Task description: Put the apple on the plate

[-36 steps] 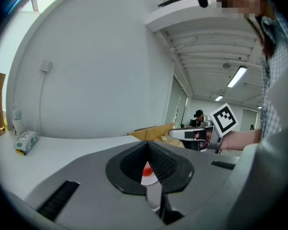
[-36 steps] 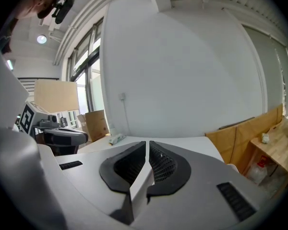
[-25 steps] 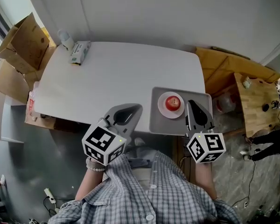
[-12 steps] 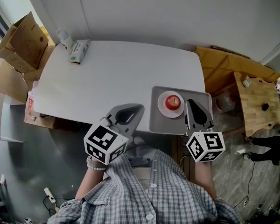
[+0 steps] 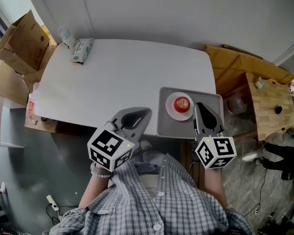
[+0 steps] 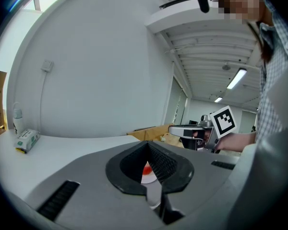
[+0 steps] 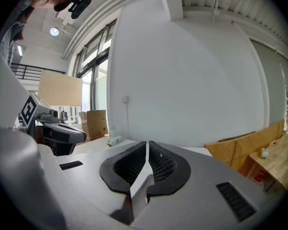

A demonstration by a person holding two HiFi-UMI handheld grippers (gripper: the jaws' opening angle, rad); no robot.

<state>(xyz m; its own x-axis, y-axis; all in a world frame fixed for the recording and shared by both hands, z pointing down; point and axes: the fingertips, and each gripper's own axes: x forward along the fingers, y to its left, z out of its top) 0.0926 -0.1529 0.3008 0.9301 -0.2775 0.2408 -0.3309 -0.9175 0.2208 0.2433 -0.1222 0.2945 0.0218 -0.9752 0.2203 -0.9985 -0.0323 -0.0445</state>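
Head view: one apple (image 5: 182, 103) on one plate (image 5: 171, 111); left tongs (image 5: 143, 112) and right tongs (image 5: 202, 106) both closed.

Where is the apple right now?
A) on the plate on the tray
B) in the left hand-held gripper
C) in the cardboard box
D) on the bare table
A: the apple sits on the plate, which lies on the tray.
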